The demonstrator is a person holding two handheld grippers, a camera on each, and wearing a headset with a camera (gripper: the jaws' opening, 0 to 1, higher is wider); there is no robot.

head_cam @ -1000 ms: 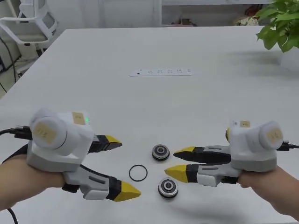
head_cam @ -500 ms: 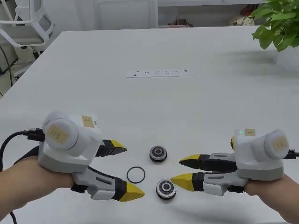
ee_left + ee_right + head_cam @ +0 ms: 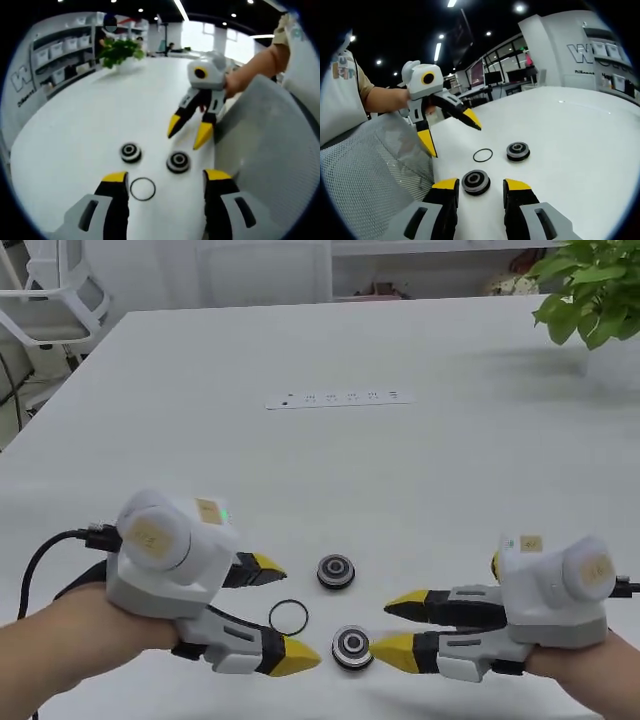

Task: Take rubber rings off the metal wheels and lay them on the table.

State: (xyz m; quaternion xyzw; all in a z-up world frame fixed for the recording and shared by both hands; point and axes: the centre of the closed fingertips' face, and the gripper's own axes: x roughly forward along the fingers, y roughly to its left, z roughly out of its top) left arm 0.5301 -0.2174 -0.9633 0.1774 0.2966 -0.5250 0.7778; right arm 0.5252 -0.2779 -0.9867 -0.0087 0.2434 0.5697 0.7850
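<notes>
Two metal wheels lie on the white table [image 3: 330,460]: the far wheel [image 3: 336,572] [image 3: 131,152] [image 3: 518,151] and the near wheel [image 3: 352,646] [image 3: 178,162] [image 3: 475,181], each with a dark band around it. A loose black rubber ring [image 3: 288,617] [image 3: 142,189] [image 3: 482,155] lies flat just left of them. My left gripper [image 3: 283,612] [image 3: 165,179] is open, its yellow tips on either side of the ring. My right gripper [image 3: 392,625] [image 3: 480,184] is open, its tips just right of the near wheel.
A white power strip [image 3: 338,399] lies mid-table. A green plant [image 3: 585,295] [image 3: 118,50] stands at the far right corner. White chairs [image 3: 50,300] stand beyond the table's left edge. A black cable [image 3: 50,545] trails from the left gripper.
Both grippers have drawn back toward me and slightly closer together. The left tips now bracket the ring, and the right tips have dropped beside the near wheel. Wheels and ring lie unmoved.
</notes>
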